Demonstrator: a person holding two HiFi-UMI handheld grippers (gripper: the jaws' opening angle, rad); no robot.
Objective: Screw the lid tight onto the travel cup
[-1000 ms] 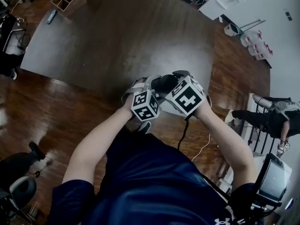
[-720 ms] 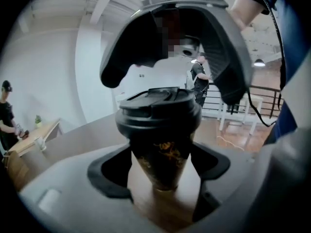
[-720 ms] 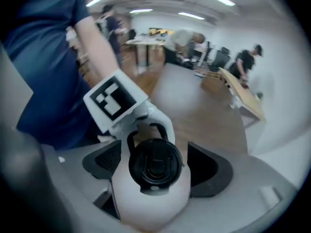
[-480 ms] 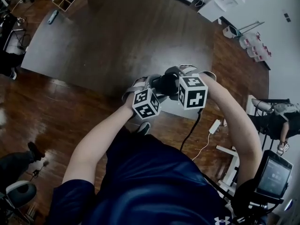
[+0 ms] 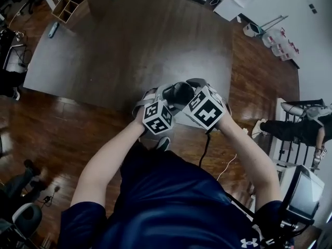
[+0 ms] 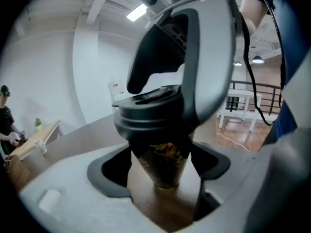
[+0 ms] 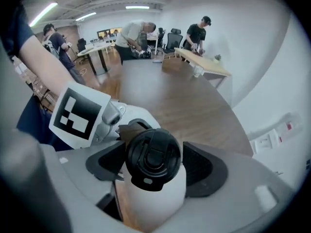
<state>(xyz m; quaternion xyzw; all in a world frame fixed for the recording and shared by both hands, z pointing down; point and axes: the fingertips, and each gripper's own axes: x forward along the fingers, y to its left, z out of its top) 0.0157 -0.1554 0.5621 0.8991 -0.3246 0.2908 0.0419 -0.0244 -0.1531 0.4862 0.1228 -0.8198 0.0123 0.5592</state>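
Two grippers meet over the near edge of the table (image 5: 129, 45), with my left forearm (image 5: 111, 154) and right forearm (image 5: 249, 149) angled in toward each other. My left gripper (image 6: 163, 174) points gently downward, its pads pressed on the cup (image 6: 164, 161) just below the lid (image 7: 153, 159). I cannot tell whether the cup's base rests on the wood. My right gripper (image 7: 154, 171) comes in steeply from above, its jaws fairly wide and straddling the lid. They have just been closing, and I read the pads as bearing on the lid's sides. Compared with half a second ago, the right marker cube (image 5: 207, 108) has rolled from square-on to tilted. It now sits closer to the left marker cube (image 5: 158, 117), while the left gripper has not shifted.
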